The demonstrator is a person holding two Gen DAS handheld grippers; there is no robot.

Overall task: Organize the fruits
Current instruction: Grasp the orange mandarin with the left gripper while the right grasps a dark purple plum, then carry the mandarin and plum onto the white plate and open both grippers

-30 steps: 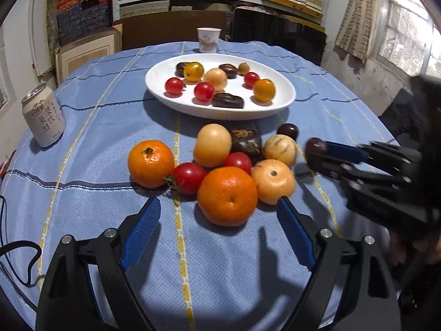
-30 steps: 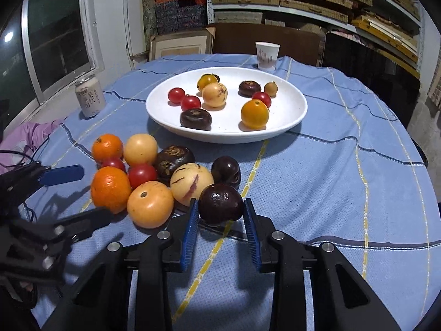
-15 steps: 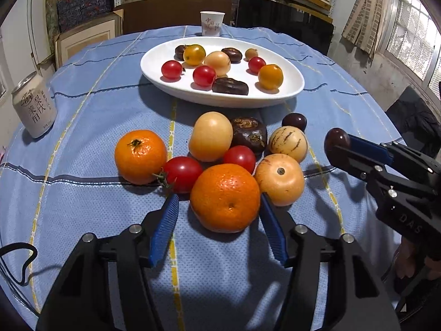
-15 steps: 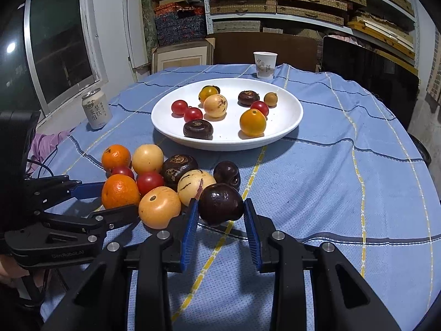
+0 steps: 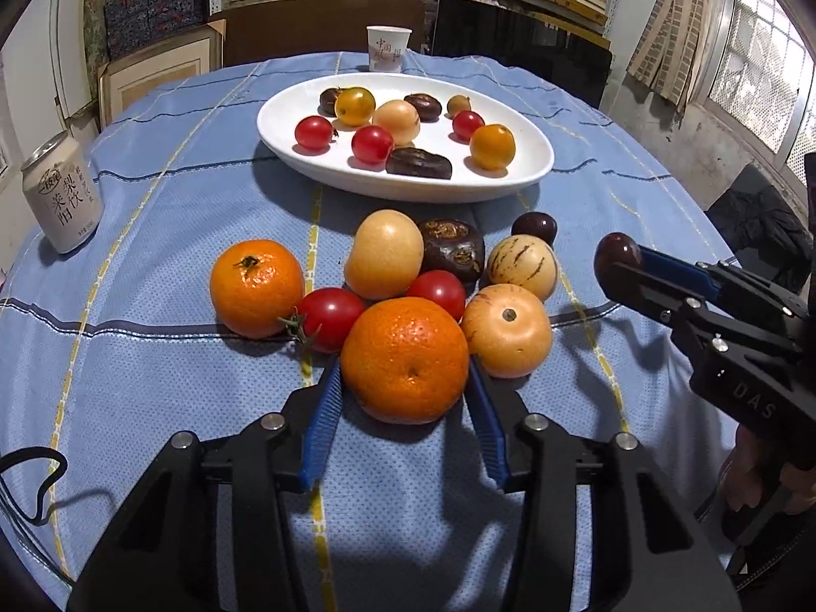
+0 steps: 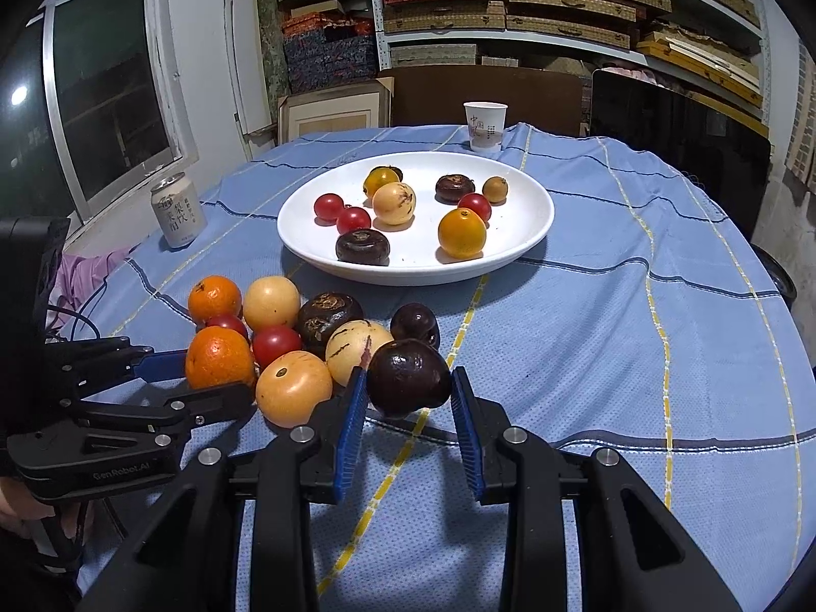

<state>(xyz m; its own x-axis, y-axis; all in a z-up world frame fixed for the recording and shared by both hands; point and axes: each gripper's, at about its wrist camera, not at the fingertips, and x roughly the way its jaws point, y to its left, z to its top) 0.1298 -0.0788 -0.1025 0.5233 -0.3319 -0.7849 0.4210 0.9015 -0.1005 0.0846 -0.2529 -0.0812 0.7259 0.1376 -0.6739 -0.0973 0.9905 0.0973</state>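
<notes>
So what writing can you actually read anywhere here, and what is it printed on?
"梨饮", with more characters too blurred to read: white drink can on the blue cloth.
"DAS", the rest cut off: black body of the right gripper.
"GenRobot.AI": black body of the left gripper.
"中国", with small print too tiny to read: white paper cup behind the white oval plate.

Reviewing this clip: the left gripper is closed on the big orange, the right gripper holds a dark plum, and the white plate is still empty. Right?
Not quite. The plate is not empty: the right wrist view shows about nine fruits on it. The rest stands: the left gripper is on the big orange and the right gripper holds the dark plum.
</notes>
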